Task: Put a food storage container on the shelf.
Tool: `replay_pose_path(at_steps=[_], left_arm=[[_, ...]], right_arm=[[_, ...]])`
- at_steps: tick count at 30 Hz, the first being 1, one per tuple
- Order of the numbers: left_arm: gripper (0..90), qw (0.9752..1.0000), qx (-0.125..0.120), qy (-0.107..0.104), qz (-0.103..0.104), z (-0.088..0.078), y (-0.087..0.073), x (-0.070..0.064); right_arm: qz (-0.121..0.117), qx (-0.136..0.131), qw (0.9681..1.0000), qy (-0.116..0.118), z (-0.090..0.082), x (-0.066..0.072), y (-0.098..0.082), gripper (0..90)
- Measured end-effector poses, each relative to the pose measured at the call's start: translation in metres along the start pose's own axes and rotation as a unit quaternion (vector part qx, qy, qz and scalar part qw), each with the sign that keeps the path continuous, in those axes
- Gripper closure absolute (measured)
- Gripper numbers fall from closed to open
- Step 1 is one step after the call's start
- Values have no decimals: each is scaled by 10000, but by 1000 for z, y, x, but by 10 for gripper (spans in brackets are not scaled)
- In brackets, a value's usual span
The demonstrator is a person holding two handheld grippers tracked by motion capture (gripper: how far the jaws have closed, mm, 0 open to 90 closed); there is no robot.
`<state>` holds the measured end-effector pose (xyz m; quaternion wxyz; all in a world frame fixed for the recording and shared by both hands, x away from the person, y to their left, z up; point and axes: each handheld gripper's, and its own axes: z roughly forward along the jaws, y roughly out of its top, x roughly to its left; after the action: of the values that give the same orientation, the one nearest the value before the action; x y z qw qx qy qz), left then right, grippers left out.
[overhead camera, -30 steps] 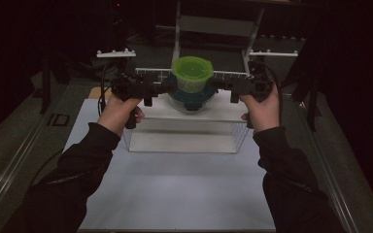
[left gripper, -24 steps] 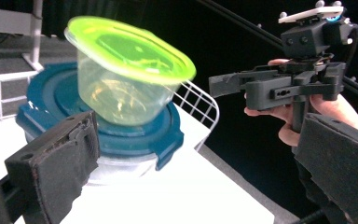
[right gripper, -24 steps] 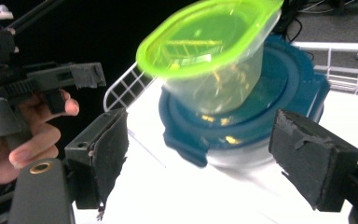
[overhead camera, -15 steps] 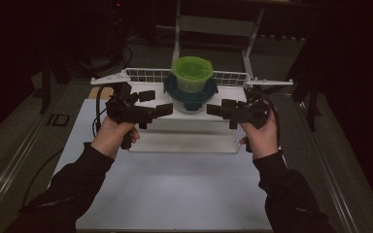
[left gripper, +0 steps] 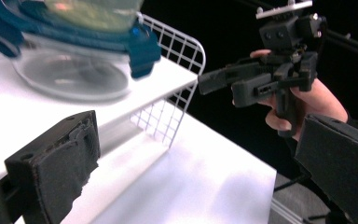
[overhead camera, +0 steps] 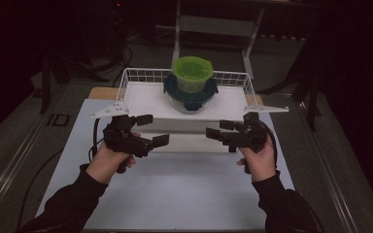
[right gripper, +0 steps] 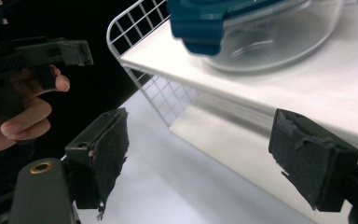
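Observation:
A green-lidded tub is stacked on a glass bowl with a teal clip lid, which also appears in the gripper views. Both stand on a white shelf with a wire rim. My left gripper is open and empty in front of the shelf's left part, its own jaws wide apart. My right gripper is open and empty in front of the shelf's right part. The two grippers point at each other, below the level of the bowl.
A white mat covers the table in front of the shelf. A cable trails left from the left gripper. A metal stand rises behind the shelf, and grey rails run along the table's sides.
Both grippers have come down and back toward the person, from beside the teal-lidded bowl to in front of the shelf. The stacked containers stay on the shelf.

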<state>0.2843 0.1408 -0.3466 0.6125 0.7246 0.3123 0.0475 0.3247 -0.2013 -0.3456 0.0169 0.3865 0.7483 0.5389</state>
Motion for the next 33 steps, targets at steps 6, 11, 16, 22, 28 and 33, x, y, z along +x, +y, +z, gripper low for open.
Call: replay_pose_path(at_steps=[6,11,16,22,28,33], left_arm=[[0,10000,39,27,68,-1,-22,-5],[0,9998,149,-37,98,-1,-39,-8],[0,9997,219,30,130,0,-57,-7],[0,9996,214,-74,138,0,-79,-11],[0,9990,392,-72,213,3,-100,-14],[0,9985,463,-51,278,4,-113,-18]], right_arm=[[-43,52,10000,43,4,-3,-25,194],[-52,132,9999,54,7,-5,-45,194],[-39,222,9997,93,10,-6,-65,193],[-37,303,9995,63,10,-9,-86,193],[43,258,9996,128,5,-11,-102,193],[91,271,9995,106,3,-13,-116,193]])
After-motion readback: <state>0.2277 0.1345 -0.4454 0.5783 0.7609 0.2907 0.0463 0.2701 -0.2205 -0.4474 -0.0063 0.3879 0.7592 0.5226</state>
